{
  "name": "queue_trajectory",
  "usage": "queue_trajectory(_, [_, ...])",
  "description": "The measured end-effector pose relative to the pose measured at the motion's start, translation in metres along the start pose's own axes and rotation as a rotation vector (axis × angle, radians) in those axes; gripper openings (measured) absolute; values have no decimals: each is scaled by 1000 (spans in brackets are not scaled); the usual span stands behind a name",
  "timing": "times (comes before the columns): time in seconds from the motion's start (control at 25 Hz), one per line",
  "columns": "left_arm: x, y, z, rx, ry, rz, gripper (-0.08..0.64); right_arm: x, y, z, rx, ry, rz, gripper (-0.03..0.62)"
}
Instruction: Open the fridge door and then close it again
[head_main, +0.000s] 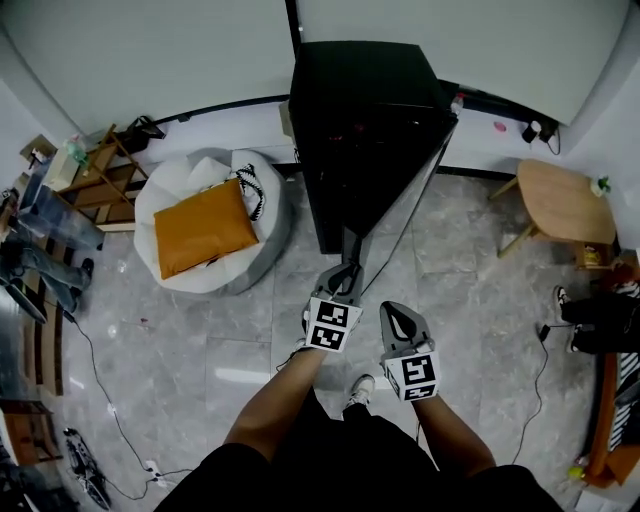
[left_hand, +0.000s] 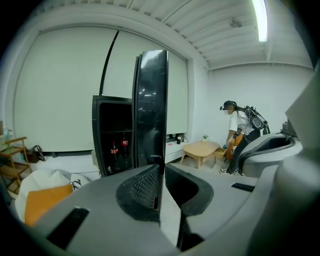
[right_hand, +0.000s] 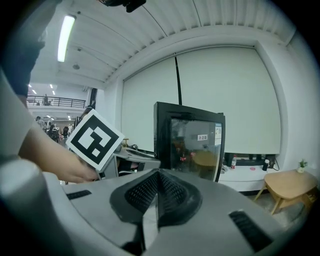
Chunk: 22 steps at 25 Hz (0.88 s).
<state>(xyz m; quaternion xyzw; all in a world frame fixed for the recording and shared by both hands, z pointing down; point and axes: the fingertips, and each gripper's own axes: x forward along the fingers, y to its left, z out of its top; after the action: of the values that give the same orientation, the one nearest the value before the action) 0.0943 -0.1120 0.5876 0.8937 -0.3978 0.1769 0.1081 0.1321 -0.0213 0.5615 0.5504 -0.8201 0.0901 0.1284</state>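
A black fridge (head_main: 365, 130) is seen standing at the far edge of the grey tiled floor (head_main: 200, 340), against the pale back wall, and its glass-fronted fridge door (head_main: 405, 210) is swung out toward the person, so that the dark inside is laid open in the left gripper view. A white beanbag (head_main: 255, 255) is set on the floor just left of the fridge, with an orange cushion (head_main: 203, 228) laid on top of it, and a round wooden table (head_main: 563, 200) is placed toward the floor's right edge, well apart from the fridge. A wooden shelf unit (head_main: 95, 170) is found at the far left corner of the floor. The left gripper (head_main: 347, 272) is held at the free edge of the door, and its jaws are closed onto that edge, which is seen running up from between them in its own view. The right gripper (head_main: 398, 315) is held just beside the left one, apart from the door, with its jaws pressed together on nothing. Two red-labelled bottles (left_hand: 118, 148) are seen upright inside the fridge
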Motion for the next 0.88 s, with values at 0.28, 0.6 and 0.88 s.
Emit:
queue_trajectory(0.28, [-1, -49, -2, 22, -7, -22, 51, -30, -12, -4, -12, -5, -10, 15])
queue_trajectory(0.6, [0, -87, -3, 55, 11, -60, 51, -57, -28, -13, 6, 2, -53, 15])
queue_trajectory(0.88, [-9, -102, -3, 70, -3, -76, 32, -57, -42, -6, 10, -27, -82, 15])
